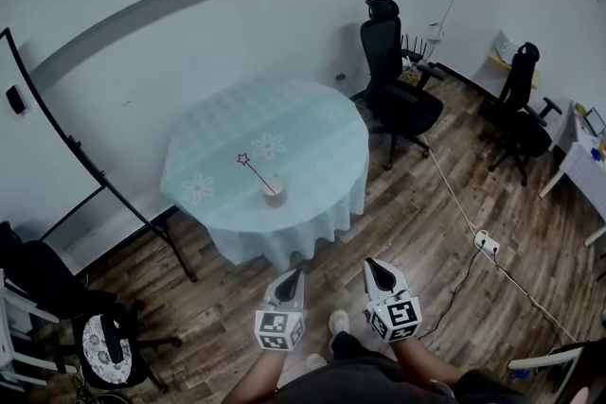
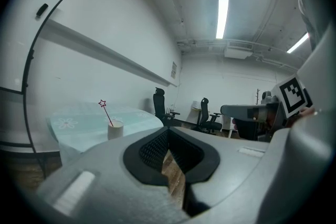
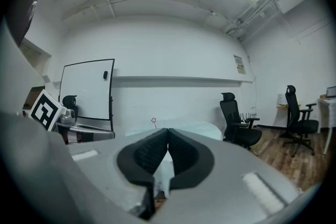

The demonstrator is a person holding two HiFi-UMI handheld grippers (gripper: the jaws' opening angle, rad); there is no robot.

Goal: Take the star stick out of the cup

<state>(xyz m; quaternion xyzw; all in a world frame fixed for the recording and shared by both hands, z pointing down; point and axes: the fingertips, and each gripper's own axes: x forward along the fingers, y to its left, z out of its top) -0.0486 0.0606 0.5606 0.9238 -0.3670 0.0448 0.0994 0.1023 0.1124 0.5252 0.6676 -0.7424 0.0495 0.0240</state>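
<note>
Star stick (image 1: 254, 170) leaning in cup (image 1: 274, 189) on round table (image 1: 312, 137), left gripper (image 1: 294, 276) and right gripper (image 1: 373, 266) well short of table, jaws closed, empty.

Bare wood floor (image 1: 379, 232) lies between the left gripper (image 1: 294, 276), the right gripper (image 1: 375, 266) and the round table (image 1: 312, 132). The cup (image 1: 274, 190) stands near the table's front edge, its star stick (image 1: 254, 171) leaning up-left. A whiteboard stand (image 1: 114, 183) flanks the table's left and an office chair (image 1: 393, 90) its right.

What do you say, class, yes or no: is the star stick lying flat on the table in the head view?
No, the star stick stands tilted in the cup on the table.
</note>
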